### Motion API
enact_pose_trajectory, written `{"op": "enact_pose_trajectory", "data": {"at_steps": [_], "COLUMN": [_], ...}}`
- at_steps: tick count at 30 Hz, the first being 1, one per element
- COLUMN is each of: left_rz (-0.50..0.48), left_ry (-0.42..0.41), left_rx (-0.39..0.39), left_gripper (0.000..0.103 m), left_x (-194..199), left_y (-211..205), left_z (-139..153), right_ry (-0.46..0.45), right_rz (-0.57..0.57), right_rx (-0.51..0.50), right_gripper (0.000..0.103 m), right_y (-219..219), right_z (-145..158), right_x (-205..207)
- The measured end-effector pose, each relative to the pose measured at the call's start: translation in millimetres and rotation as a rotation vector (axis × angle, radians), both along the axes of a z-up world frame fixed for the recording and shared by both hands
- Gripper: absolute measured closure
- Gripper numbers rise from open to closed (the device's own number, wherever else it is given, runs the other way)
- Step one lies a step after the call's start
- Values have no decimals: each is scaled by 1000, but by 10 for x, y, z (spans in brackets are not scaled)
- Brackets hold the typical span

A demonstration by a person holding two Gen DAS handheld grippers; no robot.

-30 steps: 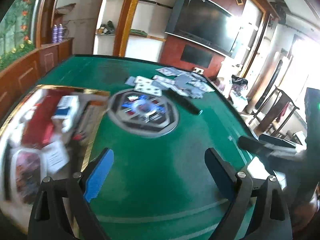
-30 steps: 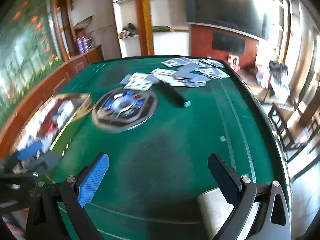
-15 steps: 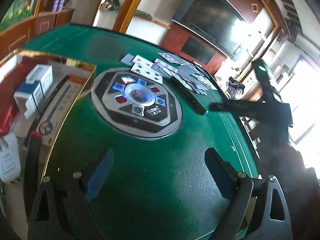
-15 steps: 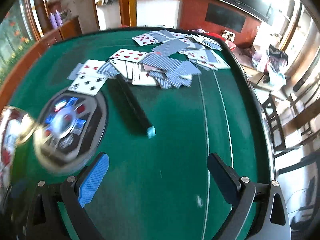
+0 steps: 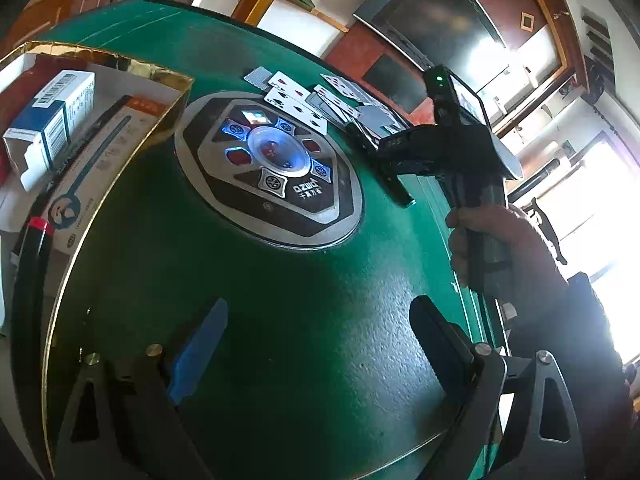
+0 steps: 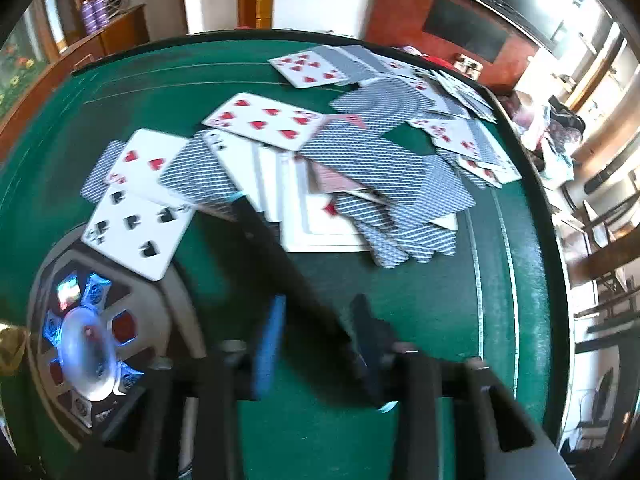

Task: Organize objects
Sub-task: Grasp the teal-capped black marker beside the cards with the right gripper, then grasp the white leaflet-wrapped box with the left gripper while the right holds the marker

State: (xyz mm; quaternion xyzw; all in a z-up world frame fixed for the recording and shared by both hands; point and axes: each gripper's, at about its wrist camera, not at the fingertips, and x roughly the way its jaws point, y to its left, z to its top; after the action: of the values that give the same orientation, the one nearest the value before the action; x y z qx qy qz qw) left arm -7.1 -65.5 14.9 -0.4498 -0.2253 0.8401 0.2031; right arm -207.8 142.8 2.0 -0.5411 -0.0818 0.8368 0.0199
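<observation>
Green table [image 5: 280, 320], centre console [image 5: 272, 168] lettered "QZWC", gold-rimmed box [image 5: 168, 76] only in left view, scattered cards [image 6: 360, 160], black bar [image 6: 280, 256] between narrowed right gripper [image 6: 320, 344] fingers, contact unclear, left gripper [image 5: 320, 344] spread wide, empty

Green felt table [image 5: 280, 320], playing cards [image 6: 384, 168] with blue-white crosshatch backs, red hearts and black spades on white faces, gold-edged box [image 5: 120, 65], black bar [image 6: 280, 256].

Both wrist views low over green table [image 5: 280, 340], facing scattered cards [image 6: 360, 168]; both show centre console [image 5: 268, 168]
</observation>
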Motion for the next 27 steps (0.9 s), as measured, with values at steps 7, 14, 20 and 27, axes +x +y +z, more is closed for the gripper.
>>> {"op": "enact_pose_trajectory", "data": {"at_steps": [7,14,20,27], "left_rz": [33,32,25,89], "left_ry": [18,69,157,227], "left_rx": [4,35,10,-30], "left_gripper": [11,11,11,11], "left_x": [6,52,146,356], "left_y": [-77,-118,-64,-139], "left_z": [39,130,263,422], "right_ry": [-44,-122,-154,-12], "right_rz": [46,91,154,164], "right_rx": [-121,-226,-260,-151], "right_gripper": [87,87,87,71], "right_y": [-144,-112,-158,-370], "right_z": [0,-4,12,-6], "right_x": [451,1352,2266,2492]}}
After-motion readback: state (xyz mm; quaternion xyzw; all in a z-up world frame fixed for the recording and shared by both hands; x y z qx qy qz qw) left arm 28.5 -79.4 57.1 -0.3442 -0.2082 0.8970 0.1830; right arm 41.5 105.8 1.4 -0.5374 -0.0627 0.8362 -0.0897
